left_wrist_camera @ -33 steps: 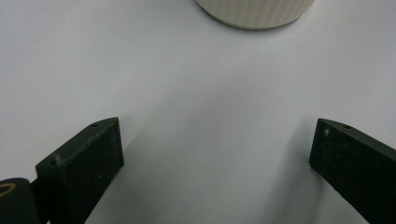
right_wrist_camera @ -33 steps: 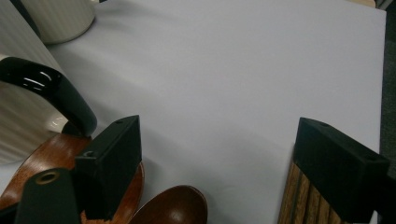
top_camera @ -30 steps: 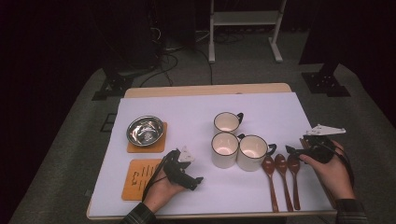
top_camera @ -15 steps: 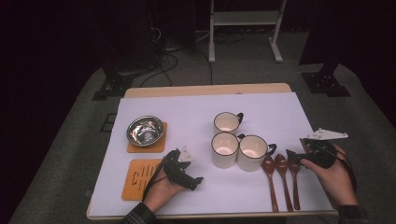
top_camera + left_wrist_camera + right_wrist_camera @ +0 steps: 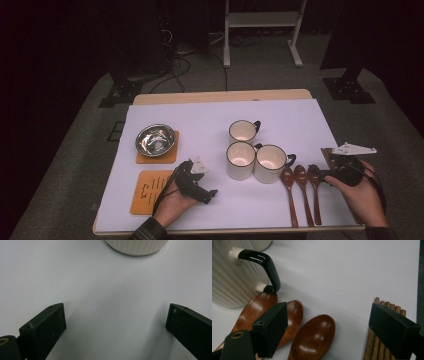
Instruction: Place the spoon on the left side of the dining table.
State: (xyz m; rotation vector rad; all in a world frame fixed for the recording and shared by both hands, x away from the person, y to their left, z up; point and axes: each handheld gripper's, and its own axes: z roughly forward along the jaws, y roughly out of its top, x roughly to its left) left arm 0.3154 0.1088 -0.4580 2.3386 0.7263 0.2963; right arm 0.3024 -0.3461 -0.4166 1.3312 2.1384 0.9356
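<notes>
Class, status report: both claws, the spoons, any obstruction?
Right claw open over rightmost spoon. Left claw open, idle. Mug handle close by.

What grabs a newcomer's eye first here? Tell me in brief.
Three cream mugs with black handles cluster mid-table, and beside them three wooden spoons lie side by side. The right tongs hang open over the spoon bowls; the left tongs rest open near the orange coaster. A steel bowl sits on another coaster.
</notes>
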